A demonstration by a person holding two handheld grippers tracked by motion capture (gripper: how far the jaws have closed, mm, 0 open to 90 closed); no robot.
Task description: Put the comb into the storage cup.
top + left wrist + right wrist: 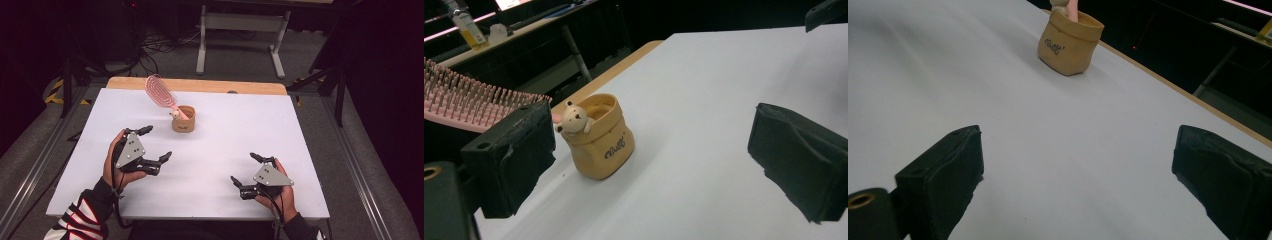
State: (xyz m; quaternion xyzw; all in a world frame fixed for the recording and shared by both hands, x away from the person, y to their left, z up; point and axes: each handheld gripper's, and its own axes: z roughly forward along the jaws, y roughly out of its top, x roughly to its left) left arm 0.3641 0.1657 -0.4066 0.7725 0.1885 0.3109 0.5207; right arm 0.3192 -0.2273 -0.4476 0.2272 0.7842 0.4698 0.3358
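A tan sack-shaped holder [183, 120] with a small bear figure on its rim stands upright on the white table [235, 120], toward the back. A pink hairbrush [160, 90] sits handle-down in it, its head leaning back and to the left. My left gripper [156, 143] is open, in front of and left of the holder, with nothing between its jaws. In the left gripper view the holder [600, 139] stands beyond the jaws and the brush bristles [469, 102] show at the left. My right gripper [245, 169] is open near the front right, and its view has the holder [1068, 42] far ahead.
A wooden strip [200, 85] runs along the table's far edge. Beyond it a white metal frame [240, 30] stands on grey floor with cables. Metal rails flank the table on both sides.
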